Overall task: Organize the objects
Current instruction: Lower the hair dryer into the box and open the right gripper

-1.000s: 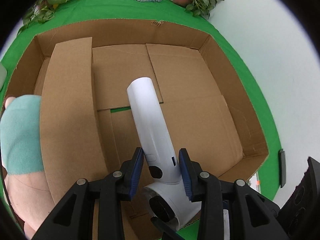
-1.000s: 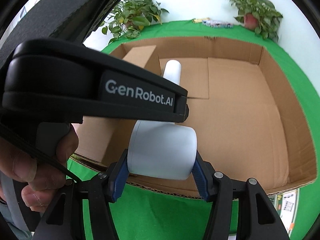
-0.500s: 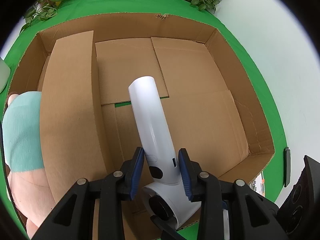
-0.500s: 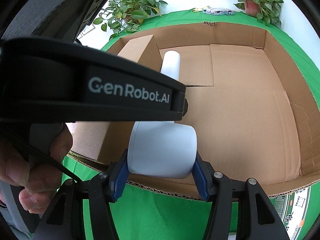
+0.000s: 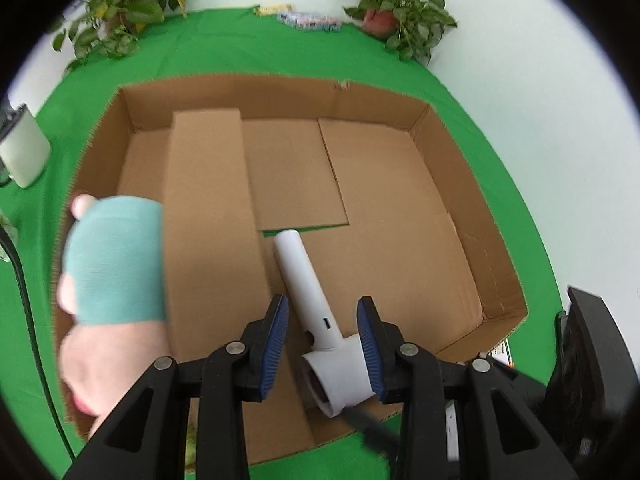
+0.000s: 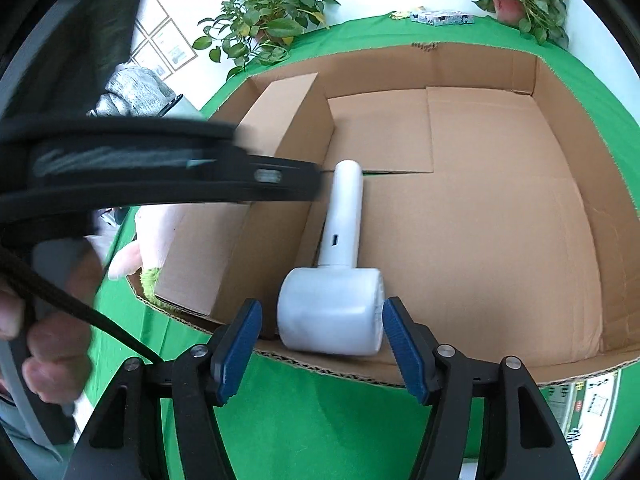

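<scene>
A white hair dryer (image 5: 310, 298) lies on the floor of a large open cardboard box (image 5: 452, 216), handle pointing to the far side, head near the front wall. It also shows in the right wrist view (image 6: 340, 264). My left gripper (image 5: 323, 344) is open above the dryer, pads apart from it on both sides. My right gripper (image 6: 320, 346) is open at the box's front edge, either side of the dryer's head without touching it. A pink and teal plush toy (image 5: 114, 264) sits at the box's left side.
A long closed carton (image 5: 208, 236) stands inside the box along its left wall, next to the dryer. The box rests on a green cloth (image 6: 304, 408). Potted plants (image 5: 396, 20) stand at the back. A white appliance (image 5: 22, 152) sits at the far left.
Both grippers have opened and let go of the hair dryer, which now lies on the box floor. Both have pulled back and up from it.
</scene>
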A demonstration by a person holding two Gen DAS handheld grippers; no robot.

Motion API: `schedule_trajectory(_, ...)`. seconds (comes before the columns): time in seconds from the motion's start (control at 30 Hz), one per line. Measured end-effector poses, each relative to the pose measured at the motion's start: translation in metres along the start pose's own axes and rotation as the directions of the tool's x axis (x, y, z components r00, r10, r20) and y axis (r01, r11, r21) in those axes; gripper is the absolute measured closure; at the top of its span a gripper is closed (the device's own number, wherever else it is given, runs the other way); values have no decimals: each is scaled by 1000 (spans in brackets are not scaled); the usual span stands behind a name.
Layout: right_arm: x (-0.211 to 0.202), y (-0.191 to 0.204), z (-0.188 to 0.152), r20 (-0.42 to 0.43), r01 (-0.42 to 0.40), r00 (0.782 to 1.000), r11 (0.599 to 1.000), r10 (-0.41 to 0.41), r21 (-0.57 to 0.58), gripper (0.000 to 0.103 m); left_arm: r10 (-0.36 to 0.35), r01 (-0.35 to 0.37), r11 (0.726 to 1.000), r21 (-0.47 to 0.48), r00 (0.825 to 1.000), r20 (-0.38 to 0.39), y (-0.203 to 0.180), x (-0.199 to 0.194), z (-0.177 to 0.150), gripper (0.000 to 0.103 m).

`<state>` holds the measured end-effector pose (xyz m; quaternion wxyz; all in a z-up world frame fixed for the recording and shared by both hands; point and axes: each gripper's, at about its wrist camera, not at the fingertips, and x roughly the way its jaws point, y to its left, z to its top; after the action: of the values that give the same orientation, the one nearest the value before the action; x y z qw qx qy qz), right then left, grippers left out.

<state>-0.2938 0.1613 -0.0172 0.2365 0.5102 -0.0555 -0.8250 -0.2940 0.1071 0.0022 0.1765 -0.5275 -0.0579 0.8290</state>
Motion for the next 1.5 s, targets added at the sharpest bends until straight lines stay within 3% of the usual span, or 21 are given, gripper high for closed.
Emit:
schedule_trajectory(0.17,-18,-10,5,24,-4,1000,998,2,59,41,38,-39,999,8,990,134,18,-53,-21,68)
schedule_trajectory(0.2,-16,-29,9,28,0,1000,997,-2,72,41,47,-49,999,9,987,156,21,-61,-27,68)
schedule_trajectory(0.33,-15,-45,6,12,15,1000,991,-17,132,43,91,-97,995,15,973,211,32,-80,-45,68)
schedule_trajectory(0.53,18,-45,-5,-97,37,995,990,-24,134,46,92,-97,995,13,972,217,45,-84,-64,68)
schedule_trajectory(0.63,31,-40,-6,-119,-39,991,986,59,162,49,89,-92,996,6,974,208,48,-79,-71,68)
schedule_trajectory(0.93,38,-33,-4,-140,-52,987,975,83,215,53,57,-55,998,-16,978,199,59,-69,-81,68)
schedule_trajectory(1.07,35,-39,-4,-141,-72,984,962,112,262,60,48,-45,999,-22,978,202,61,-71,-84,68)
schedule_trajectory(1.17,31,-30,-3,-135,5,991,980,22,201,58,46,-42,999,-26,978,206,65,-72,-85,68)
schedule_trajectory(1.23,32,-17,-6,-161,28,987,988,-4,151,47,49,-44,999,-31,977,205,68,-72,-86,68)
schedule_trajectory(1.33,34,8,-9,-169,79,983,996,-70,45,41,45,-38,999,-39,978,201,70,-72,-88,68)
schedule_trajectory(1.4,39,18,-11,-179,142,974,990,-139,1,42,47,-41,999,-37,979,201,70,-72,-90,68)
schedule_trajectory(1.5,44,15,-13,-186,159,971,987,-153,16,46,47,-41,999,-33,979,199,70,-73,-94,68)
